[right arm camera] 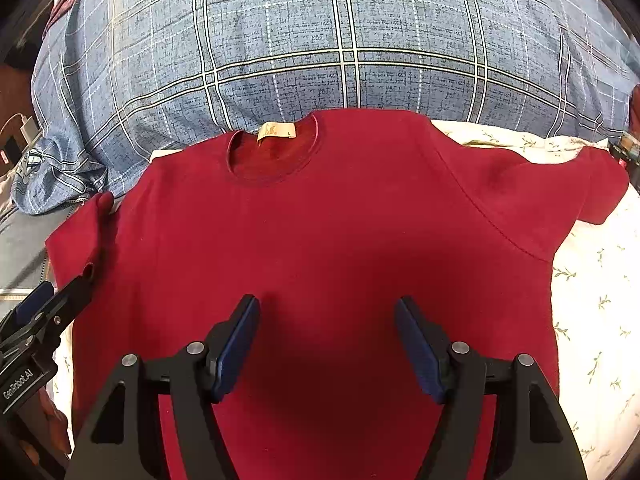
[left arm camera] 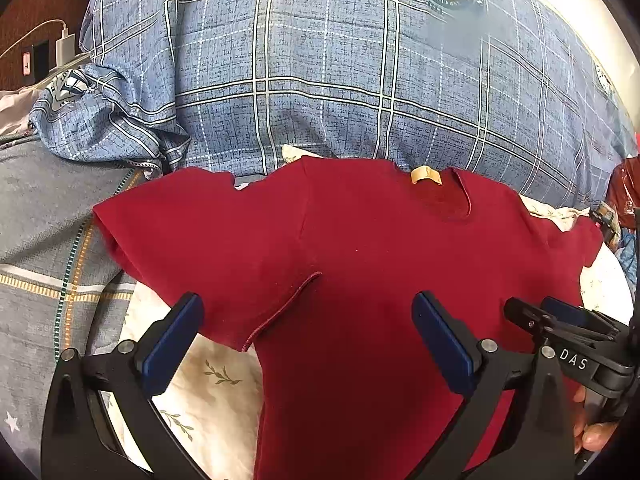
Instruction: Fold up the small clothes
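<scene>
A dark red T-shirt (left arm camera: 360,248) lies spread flat, front up, on a white leaf-print sheet (left arm camera: 208,392), with its collar and tan label (left arm camera: 426,177) at the far side. It also fills the right wrist view (right arm camera: 320,224), label (right arm camera: 276,131) near the top. My left gripper (left arm camera: 306,312) is open and empty, above the shirt's left armpit and sleeve seam. My right gripper (right arm camera: 326,312) is open and empty, over the middle of the shirt's chest. Each gripper shows at the edge of the other's view, the right one (left arm camera: 560,320) and the left one (right arm camera: 52,300).
A blue plaid quilt (right arm camera: 320,40) is bunched up just behind the collar. A grey-blue striped blanket (left arm camera: 40,240) lies to the left. A white charger and cable (left arm camera: 66,46) sit at the far left. A dark red bag (left arm camera: 626,188) lies at the right edge.
</scene>
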Demonstrator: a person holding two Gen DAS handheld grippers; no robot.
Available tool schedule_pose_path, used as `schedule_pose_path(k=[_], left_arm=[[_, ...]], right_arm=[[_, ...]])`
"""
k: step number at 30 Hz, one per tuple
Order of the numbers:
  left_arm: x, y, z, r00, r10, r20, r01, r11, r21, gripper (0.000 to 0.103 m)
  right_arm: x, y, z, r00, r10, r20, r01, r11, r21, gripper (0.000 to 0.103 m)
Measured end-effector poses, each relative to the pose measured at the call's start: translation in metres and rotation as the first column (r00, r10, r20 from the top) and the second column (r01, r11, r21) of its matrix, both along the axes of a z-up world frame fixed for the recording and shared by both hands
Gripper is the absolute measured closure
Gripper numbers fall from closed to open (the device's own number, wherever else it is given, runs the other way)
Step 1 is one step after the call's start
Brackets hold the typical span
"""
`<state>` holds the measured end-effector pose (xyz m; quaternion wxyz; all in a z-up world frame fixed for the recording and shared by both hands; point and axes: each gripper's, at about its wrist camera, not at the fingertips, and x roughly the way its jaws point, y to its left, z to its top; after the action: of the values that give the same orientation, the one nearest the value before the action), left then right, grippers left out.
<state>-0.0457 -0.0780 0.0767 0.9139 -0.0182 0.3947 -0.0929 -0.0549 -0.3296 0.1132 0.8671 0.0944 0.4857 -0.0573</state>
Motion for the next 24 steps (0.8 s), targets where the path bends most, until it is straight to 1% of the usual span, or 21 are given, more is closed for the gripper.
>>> schedule_pose_path(k=[8, 24], left_arm=[[-0.003, -0.001, 0.002, 1.0, -0.004, 0.016, 0.004, 1.0, 0.008, 0.0], [-0.001, 0.002, 0.002, 1.0, 0.014, 0.014, -0.013, 1.0, -0.003, 0.0]], right_arm=[[0.002, 0.002, 0.0, 1.0, 0.011, -0.004, -0.011, 1.0, 0.004, 0.031], [0.002, 0.011, -0.001, 0.999, 0.032, -0.011, -0.031, 0.999, 0.009, 0.031]])
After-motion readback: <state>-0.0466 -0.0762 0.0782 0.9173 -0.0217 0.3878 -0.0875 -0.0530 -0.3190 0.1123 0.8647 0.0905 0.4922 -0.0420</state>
